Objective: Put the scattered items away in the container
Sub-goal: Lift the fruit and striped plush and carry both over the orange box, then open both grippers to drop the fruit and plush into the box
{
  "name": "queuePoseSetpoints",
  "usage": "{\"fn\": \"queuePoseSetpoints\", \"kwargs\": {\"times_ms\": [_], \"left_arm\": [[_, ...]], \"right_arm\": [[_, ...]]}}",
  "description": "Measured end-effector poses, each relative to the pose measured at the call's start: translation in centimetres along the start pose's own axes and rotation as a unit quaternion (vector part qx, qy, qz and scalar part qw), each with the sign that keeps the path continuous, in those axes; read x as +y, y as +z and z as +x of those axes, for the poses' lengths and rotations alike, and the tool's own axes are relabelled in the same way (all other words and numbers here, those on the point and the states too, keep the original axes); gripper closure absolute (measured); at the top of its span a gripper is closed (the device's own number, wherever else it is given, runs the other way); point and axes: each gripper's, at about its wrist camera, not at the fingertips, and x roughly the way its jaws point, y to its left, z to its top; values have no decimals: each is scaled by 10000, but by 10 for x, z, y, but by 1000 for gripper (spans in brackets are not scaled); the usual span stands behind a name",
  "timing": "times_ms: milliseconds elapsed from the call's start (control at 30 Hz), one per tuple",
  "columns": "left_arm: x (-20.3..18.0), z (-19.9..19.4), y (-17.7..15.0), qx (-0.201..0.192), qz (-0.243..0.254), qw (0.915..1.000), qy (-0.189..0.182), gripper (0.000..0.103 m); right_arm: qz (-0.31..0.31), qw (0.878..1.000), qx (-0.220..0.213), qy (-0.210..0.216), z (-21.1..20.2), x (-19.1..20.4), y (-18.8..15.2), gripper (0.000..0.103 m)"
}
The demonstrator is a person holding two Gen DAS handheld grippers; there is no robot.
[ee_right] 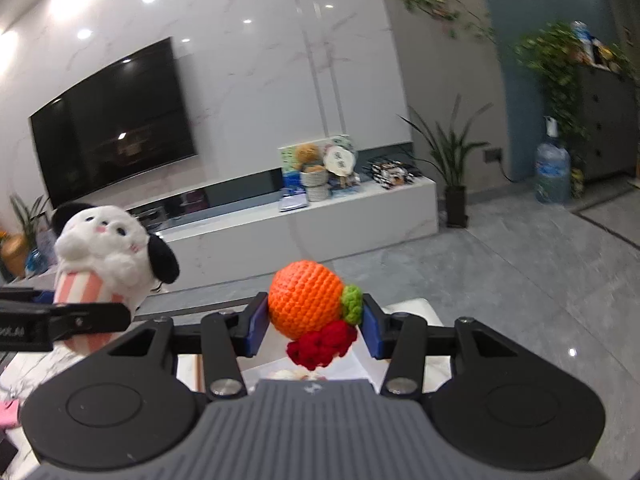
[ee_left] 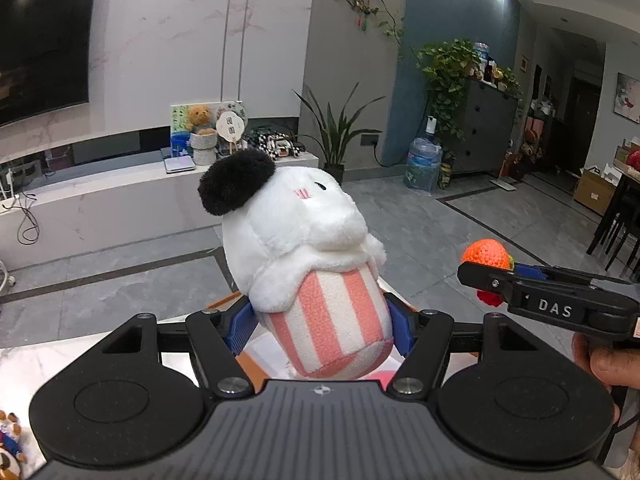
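Observation:
My left gripper (ee_left: 320,322) is shut on a white plush dog (ee_left: 298,236) with black ears and a pink-striped cup body, held up in the air. My right gripper (ee_right: 314,322) is shut on an orange crocheted ball (ee_right: 304,300) with a green leaf and red knitted part. In the left wrist view the right gripper (ee_left: 492,276) and the orange ball (ee_left: 486,252) are at the right. In the right wrist view the plush dog (ee_right: 106,252) and left gripper (ee_right: 92,320) are at the left. An orange-edged container (ee_left: 256,360) shows partly below the plush.
A white marble table (ee_left: 80,360) lies below both grippers. Small toys (ee_left: 10,440) sit at its lower left corner. A pink item (ee_right: 8,412) lies on the table at the left. Beyond are grey floor tiles, a TV bench (ee_right: 320,224) and plants.

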Motion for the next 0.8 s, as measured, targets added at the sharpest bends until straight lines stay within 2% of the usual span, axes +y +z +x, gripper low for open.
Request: {"fn": "queuePoseSetpoints", "kwargs": {"times_ms": [400,800], "left_arm": [[-4,48,-7,433,87,9990,-39,26],[12,89,-11,748,22,9972,80,26]], "right_arm": [[34,9995,309,-42,43,-6,-12,52],[86,9979,634,-88,86,-18,-25,52]]}}
